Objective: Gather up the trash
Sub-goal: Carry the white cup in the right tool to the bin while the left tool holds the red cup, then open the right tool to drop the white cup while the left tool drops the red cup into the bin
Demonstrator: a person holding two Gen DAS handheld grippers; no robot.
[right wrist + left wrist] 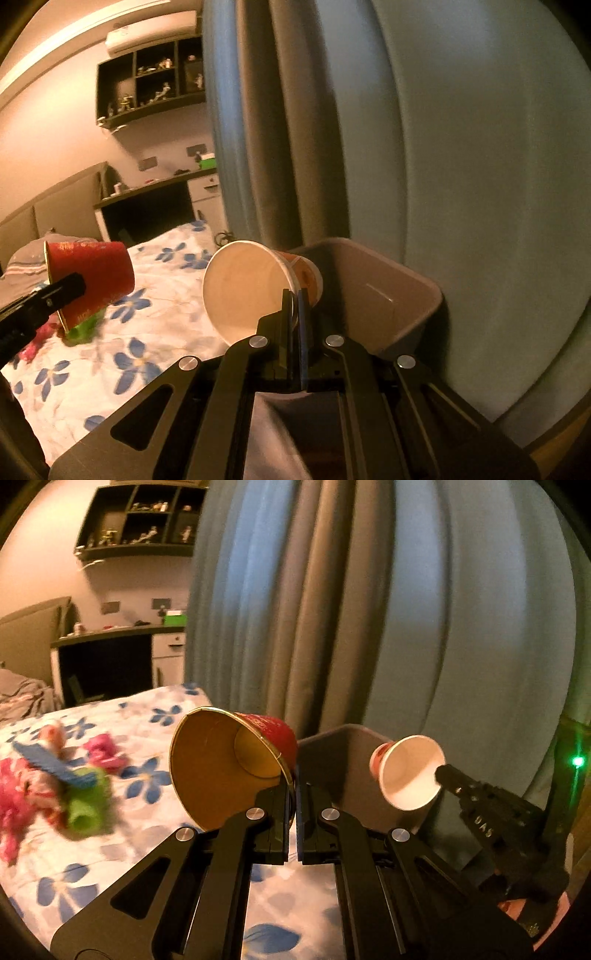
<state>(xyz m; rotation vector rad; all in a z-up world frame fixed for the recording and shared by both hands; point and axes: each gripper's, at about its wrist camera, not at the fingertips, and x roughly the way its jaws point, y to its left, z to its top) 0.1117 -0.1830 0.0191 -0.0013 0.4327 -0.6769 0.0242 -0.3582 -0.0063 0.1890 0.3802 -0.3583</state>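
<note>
Both tongs hold cups over floral bedspread (140,842) beside blue curtain (461,627).

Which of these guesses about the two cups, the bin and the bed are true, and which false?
1. The left gripper pinches the red cup by its rim. True.
2. The white cup stands upright on the bed. False: the right gripper holds it tipped in the air.
3. A grey bin stands by the blue curtain. True.
4. The bed is bare. False: pink and green scraps lie on it.
</note>
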